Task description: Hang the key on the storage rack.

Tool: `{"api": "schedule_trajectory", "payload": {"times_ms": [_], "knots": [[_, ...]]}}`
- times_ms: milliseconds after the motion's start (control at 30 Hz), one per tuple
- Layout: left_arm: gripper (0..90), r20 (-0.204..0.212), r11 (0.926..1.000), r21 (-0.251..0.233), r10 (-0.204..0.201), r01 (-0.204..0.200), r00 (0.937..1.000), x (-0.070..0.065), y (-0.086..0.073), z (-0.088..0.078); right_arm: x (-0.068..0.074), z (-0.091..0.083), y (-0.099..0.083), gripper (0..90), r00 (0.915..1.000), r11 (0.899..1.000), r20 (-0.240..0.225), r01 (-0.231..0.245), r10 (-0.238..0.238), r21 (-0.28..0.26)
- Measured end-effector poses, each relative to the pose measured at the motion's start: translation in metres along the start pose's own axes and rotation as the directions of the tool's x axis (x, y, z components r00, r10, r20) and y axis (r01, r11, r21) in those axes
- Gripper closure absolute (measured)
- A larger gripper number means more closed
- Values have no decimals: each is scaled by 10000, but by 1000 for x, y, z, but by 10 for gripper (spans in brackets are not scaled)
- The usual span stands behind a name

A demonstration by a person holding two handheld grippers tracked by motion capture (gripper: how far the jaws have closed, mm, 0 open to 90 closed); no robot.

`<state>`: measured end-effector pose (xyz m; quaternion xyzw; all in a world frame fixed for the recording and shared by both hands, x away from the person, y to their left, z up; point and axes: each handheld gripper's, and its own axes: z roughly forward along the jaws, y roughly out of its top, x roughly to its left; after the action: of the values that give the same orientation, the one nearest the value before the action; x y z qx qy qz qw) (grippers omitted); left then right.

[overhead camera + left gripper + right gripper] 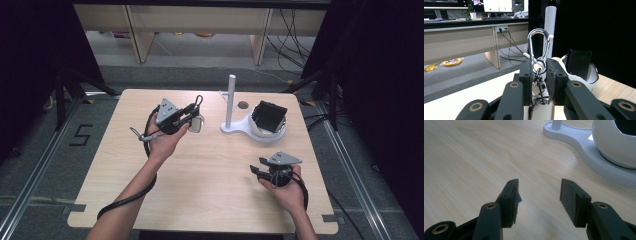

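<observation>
Black jaws of the right gripper (537, 203) stand wide apart with nothing between them, low over the bare wooden tabletop (210, 170) near the person's side, its hand (287, 192) resting at the front right. Farther in, the left gripper (192, 114) is raised at the table's middle left, its jaws clamped narrowly on a silver carabiner clip (538, 48) with a small ring and keychain parts dangling between the pads; the clip's loop stands upright above the fingertips, its spring gate (548, 47) facing right in the left gripper view. Just beyond it rises the white post (231, 100) of a stand (240, 129), and beside the post a white bowl-shaped holder (270, 132) cradles a black box (269, 116). The work in hand looks to be hanging the clip on the stand's short side peg (223, 95), which juts from the post. To do it well, the left hand would likely need to keep the loop upright and square to the peg, bring the opening level with the peg's tip, and slide it on slowly without knocking the post; the free right gripper could steady the base if it shifts. Desks and cables (509, 42) lie across the floor behind
</observation>
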<state>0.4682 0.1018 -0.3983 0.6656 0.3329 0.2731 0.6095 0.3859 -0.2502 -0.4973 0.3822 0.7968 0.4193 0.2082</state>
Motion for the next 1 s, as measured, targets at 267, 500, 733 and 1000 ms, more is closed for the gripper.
{"api": "schedule_trajectory", "payload": {"times_ms": [267, 500, 733, 1000], "knots": [[753, 90, 10000, 29, -12, 12, 10000, -3, 1, 12, 0, 0, 0, 503, 10000, 10000, 58, -2, 3, -91], [753, 248, 9999, 89, 57, -60, 9997, -7, 4, 22, 0, 0, 0, 503, 10000, 10000, -13, 11, -11, -9], [753, 392, 9999, 132, 6, -11, 9992, -12, 7, 34, 0, 0, 0, 502, 10000, 10000, -9, 25, -25, -3], [752, 481, 9996, 228, 167, -178, 9987, -18, 9, 48, -1, 0, 0, 503, 9999, 9999, 57, 137, -137, -79]]}}
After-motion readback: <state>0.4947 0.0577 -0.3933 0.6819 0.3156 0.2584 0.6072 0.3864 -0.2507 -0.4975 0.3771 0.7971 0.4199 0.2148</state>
